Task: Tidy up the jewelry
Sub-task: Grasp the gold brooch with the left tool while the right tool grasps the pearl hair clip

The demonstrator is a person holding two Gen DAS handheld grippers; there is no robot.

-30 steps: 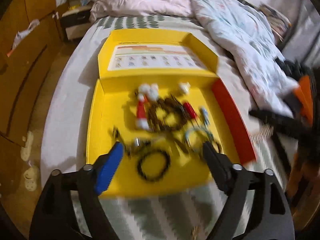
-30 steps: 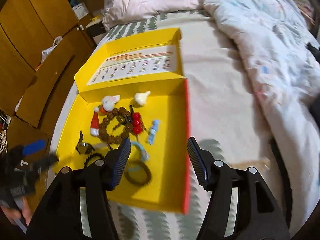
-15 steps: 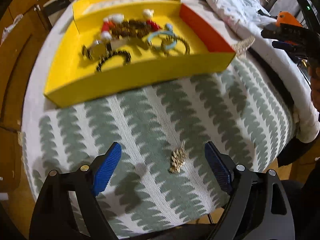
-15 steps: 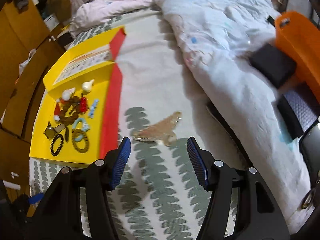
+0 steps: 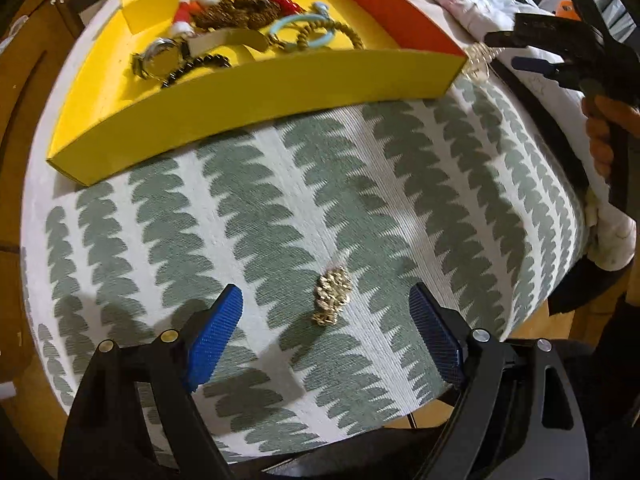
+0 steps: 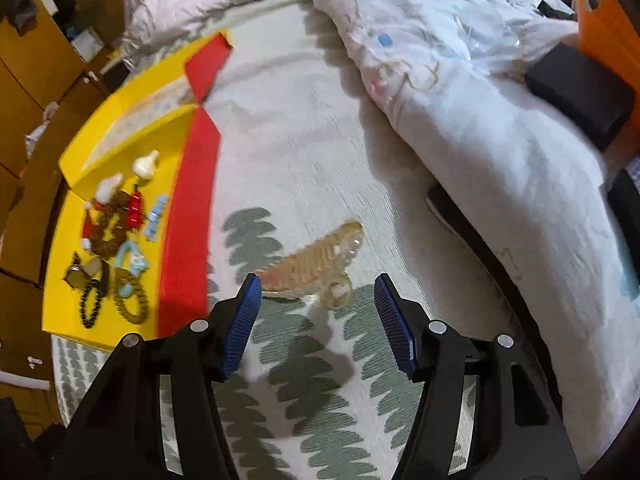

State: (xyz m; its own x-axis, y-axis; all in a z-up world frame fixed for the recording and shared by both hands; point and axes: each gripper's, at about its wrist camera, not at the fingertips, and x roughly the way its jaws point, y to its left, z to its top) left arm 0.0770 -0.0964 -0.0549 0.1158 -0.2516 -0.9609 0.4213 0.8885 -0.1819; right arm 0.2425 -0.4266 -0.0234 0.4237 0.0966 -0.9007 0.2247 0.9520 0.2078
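A yellow box (image 5: 256, 92) with a red side lies on the bed and holds a watch (image 5: 158, 58), bead bracelets, a blue ring and small charms; it also shows in the right wrist view (image 6: 68, 240). A small gold chain piece (image 5: 332, 294) lies on the green-patterned cover, between the tips of my open, empty left gripper (image 5: 325, 320). A clear amber hair clip (image 6: 316, 262) lies on the cover just beyond my open, empty right gripper (image 6: 318, 300), right of the box. The right gripper also shows in the left wrist view (image 5: 556, 50).
A crumpled white duvet (image 6: 460, 112) covers the right of the bed. A black block (image 6: 580, 92) and an orange thing (image 6: 608, 20) lie at the far right. Wooden cabinets (image 6: 36, 64) stand left. The bed's front edge (image 5: 360, 432) is just under the left gripper.
The left gripper has pulled back from over the box to the near cover, closing in on the gold chain piece. The right gripper swung right off the box and came down toward the hair clip.
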